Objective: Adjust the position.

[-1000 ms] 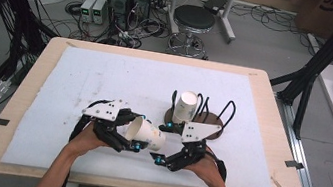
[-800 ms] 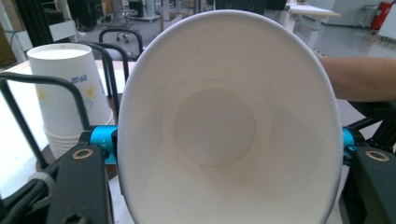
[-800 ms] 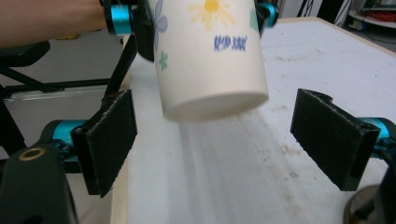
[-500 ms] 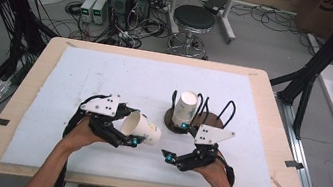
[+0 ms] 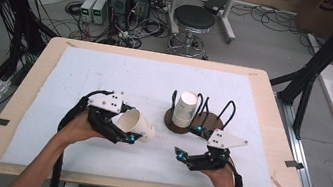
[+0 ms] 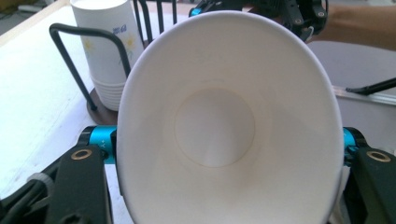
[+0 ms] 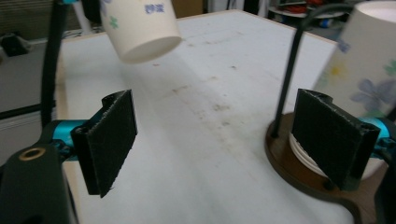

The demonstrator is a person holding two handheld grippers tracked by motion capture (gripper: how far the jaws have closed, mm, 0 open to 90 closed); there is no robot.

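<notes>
My left gripper (image 5: 124,130) is shut on a white paper cup (image 5: 136,125), held on its side above the white mat. In the left gripper view the cup (image 6: 219,126) has its open mouth turned to the camera, between the two jaws. A stack of flower-printed cups (image 5: 185,109) stands upside down in a black wire holder on a brown base (image 5: 202,123). My right gripper (image 5: 187,141) is open with nothing in it, just in front of that holder. In the right gripper view its pads (image 7: 112,140) stand wide apart, the held cup (image 7: 140,28) at upper left and the stack (image 7: 364,79) at right.
A white mat (image 5: 106,79) covers most of the wooden table (image 5: 32,97). Black frame posts stand at both sides. Behind the table are a stool (image 5: 194,19), computer boxes and cables on the floor.
The right gripper has drawn back from the held cup toward the near edge and stands open. The left gripper has carried the cup a little to the left.
</notes>
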